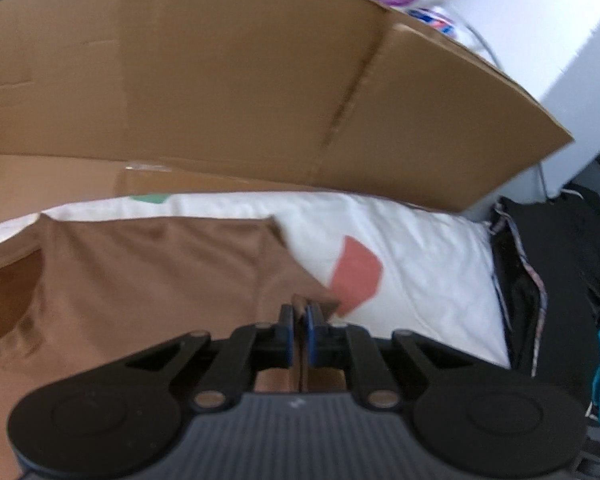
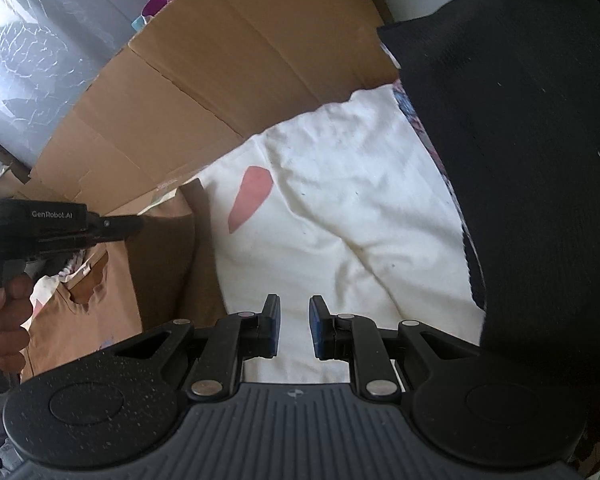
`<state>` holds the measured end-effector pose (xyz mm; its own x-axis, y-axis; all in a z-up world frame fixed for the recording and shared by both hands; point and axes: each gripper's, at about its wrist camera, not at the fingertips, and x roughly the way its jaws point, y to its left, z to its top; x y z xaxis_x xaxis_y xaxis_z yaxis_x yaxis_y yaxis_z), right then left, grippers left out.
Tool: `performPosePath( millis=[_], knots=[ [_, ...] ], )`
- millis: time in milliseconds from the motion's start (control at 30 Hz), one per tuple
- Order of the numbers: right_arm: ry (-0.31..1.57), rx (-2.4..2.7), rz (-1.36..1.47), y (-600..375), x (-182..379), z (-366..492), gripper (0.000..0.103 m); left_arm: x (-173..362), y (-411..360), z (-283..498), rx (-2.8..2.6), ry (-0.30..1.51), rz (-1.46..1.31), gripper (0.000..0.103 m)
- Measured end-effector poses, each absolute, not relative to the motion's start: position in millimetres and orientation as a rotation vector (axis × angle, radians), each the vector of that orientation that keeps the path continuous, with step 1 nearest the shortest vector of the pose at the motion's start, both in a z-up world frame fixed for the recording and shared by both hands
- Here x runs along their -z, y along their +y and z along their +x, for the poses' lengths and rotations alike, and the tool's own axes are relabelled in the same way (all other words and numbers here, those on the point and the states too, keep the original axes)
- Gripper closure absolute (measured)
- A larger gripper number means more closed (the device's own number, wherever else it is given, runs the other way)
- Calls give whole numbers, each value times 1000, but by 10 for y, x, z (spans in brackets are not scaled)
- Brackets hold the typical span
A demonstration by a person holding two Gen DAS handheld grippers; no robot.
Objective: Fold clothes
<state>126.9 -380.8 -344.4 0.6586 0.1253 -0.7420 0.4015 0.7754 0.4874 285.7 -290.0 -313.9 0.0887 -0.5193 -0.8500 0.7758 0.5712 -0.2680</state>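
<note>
White bedding (image 1: 412, 248) backed by cardboard (image 1: 220, 80), my left fingers (image 1: 299, 322) pinching brown garment (image 1: 160, 272) edge, my right fingers (image 2: 294, 330) spread, empty, garment off to their left.

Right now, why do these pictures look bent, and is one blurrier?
Left wrist view: fisheye bows the cardboard edge, motion blur softens the brown shirt. Right wrist view: sharper, same curving, glare on the plastic film.
</note>
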Motion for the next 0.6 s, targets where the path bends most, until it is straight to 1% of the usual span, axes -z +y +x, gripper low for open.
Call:
performPosePath(
  millis=[200, 600],
  knots=[
    [837, 176, 698, -3774, 3441, 1373, 87, 3150, -2648, 3134, 919, 1123, 238, 96],
    [846, 121, 648, -3550, 3399, 1672, 87, 3473, -2244, 3462, 801, 1162, 143, 96]
  ],
)
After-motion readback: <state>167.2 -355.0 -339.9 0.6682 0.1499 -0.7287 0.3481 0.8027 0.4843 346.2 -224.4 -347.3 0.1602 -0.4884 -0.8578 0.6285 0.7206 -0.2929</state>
